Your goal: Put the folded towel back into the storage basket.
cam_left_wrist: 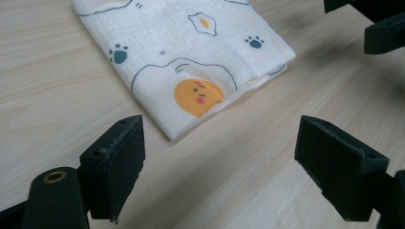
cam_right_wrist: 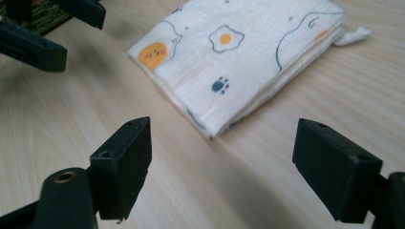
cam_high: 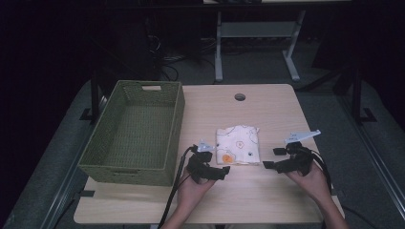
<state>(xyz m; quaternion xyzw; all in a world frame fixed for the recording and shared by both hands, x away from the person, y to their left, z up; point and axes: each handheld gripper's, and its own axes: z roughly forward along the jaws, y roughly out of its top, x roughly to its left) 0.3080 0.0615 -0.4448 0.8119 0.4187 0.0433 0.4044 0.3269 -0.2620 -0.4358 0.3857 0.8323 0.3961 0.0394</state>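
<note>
Black jaws of the left gripper (cam_left_wrist: pixel 215 157) stood wide apart and empty, just short of the near corner of the folded cloth (cam_left_wrist: pixel 191 57), and the right gripper (cam_right_wrist: pixel 219 162) was spread just as wide and empty at the cloth's other near corner. That cloth (cam_high: pixel 238 145) lay flat on the table (cam_high: pixel 267 107), just right of the basket (cam_high: pixel 136 133) and between the two grippers, touching neither. The step in hand looked like a two-sided pickup, probably to carry the cloth over into the basket. To do it well, each gripper would likely need to come in low along the table, slide one jaw under the stacked edge and close on every layer at once, so the fold did not open; both sides should then lift together and level. The cloth was a thin, soft, crinkled weave, white, printed with fried eggs, paw prints and an orange face, folded into a near square with several layers showing at its edge and one loose corner sticking out at the far side. It would likely sag and slip if pinched too shallow. Left of the cloth, the basket was a deep green woven rectangle with a handle slot in its end wall. Under the cloth, the table was smooth pale wood with rounded corners.
</note>
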